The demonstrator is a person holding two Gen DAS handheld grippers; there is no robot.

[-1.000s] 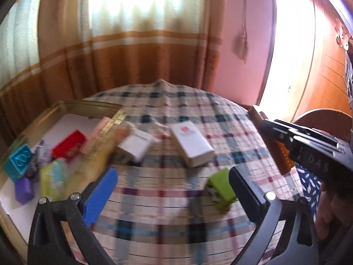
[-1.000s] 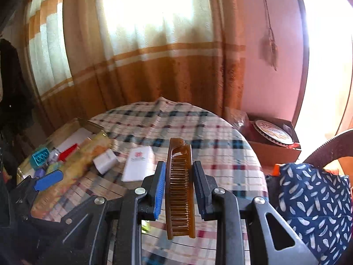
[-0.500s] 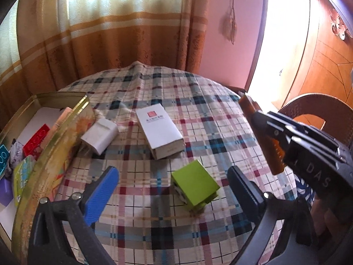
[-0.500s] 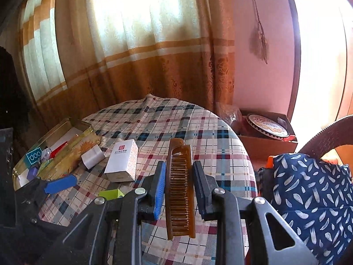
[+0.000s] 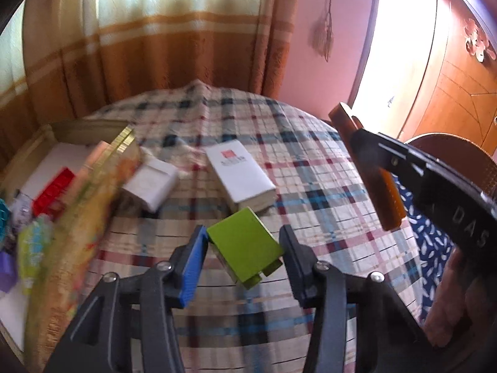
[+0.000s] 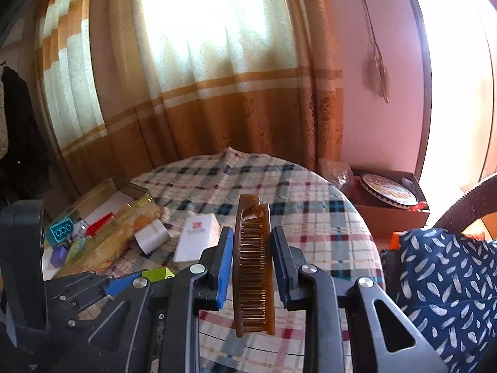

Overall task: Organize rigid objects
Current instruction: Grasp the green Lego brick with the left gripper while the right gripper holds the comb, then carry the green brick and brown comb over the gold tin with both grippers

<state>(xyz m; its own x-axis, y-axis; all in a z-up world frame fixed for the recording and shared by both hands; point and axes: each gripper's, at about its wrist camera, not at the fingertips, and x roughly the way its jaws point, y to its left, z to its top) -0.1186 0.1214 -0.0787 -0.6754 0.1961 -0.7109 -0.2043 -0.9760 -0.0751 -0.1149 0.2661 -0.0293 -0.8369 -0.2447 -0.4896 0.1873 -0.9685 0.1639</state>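
My left gripper [image 5: 242, 245] is open, its jaws on either side of a green box [image 5: 245, 245] that lies on the plaid tablecloth [image 5: 310, 192]; the blue pad touches its left corner. My right gripper [image 6: 252, 242] is shut on a brown comb [image 6: 253, 267], held above the table; the comb also shows in the left wrist view [image 5: 366, 171]. A larger white box [image 5: 240, 175] and a small white box [image 5: 150, 183] lie beyond the green box. The green box [image 6: 157, 273] shows in the right wrist view too.
A gold tin [image 5: 93, 127] at the left holds a red brick [image 5: 54, 186], a teal brick [image 6: 60, 228], a purple block [image 6: 59, 256] and other small items. Its patterned lid [image 5: 84, 217] leans on the tin's edge. A wicker chair [image 5: 459, 152] with blue cloth stands to the right.
My left gripper has moved forward and down to the green box and its jaws have narrowed around it. The right gripper still holds the comb, shifted slightly.
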